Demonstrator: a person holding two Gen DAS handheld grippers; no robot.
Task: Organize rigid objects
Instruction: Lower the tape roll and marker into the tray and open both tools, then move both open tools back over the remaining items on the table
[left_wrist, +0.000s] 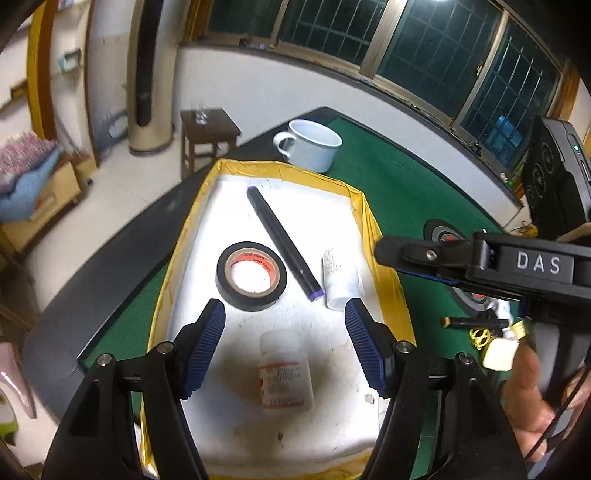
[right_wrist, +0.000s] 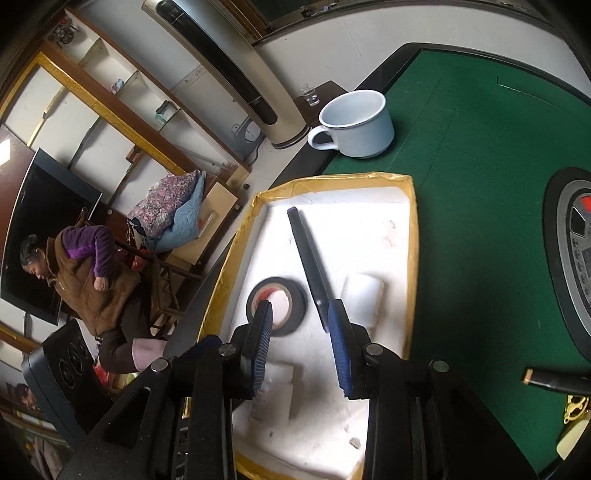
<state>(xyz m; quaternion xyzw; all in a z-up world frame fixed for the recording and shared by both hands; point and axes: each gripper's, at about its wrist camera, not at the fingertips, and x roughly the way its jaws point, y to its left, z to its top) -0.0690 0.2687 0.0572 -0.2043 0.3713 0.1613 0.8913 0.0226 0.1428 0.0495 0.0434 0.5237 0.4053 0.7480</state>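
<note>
A white foam tray (left_wrist: 325, 192) edged in yellow tape lies on the green table (left_wrist: 406, 192), toward its left edge; four things already lie in it, which suggests the sorting is well under way. The black tape roll (left_wrist: 251, 275) lies flat near the tray's middle, toward its left wall; the black marker (left_wrist: 282, 242) lies slantwise just beside it, running from the far end toward the right wall; a small white bottle (left_wrist: 340, 277) lies on its side close to the right wall, just beside the marker's purple end; a white pill bottle (left_wrist: 285, 373) with a red label lies nearer the tray's near end.

The left gripper (left_wrist: 285, 343) hangs over that pill bottle with its jaws wide and nothing pressed between the pads; the bottle rests on the foam below them. The right gripper (right_wrist: 300, 349) hovers over the tray's near half, jaws narrowly parted and empty; the tape roll and marker show beyond its fingertips, untouched.

What is left, by my reading, lies outside the tray: a dark pen-like stick with a gold tip (left_wrist: 474, 323), a gold clip (left_wrist: 480, 338) and a cream plastic piece (left_wrist: 498, 354) cluster on the green cloth beyond the tray's right wall, near the holder's hand (left_wrist: 532, 395); the pale mug (left_wrist: 310, 146) stands past the tray's far end.
</note>
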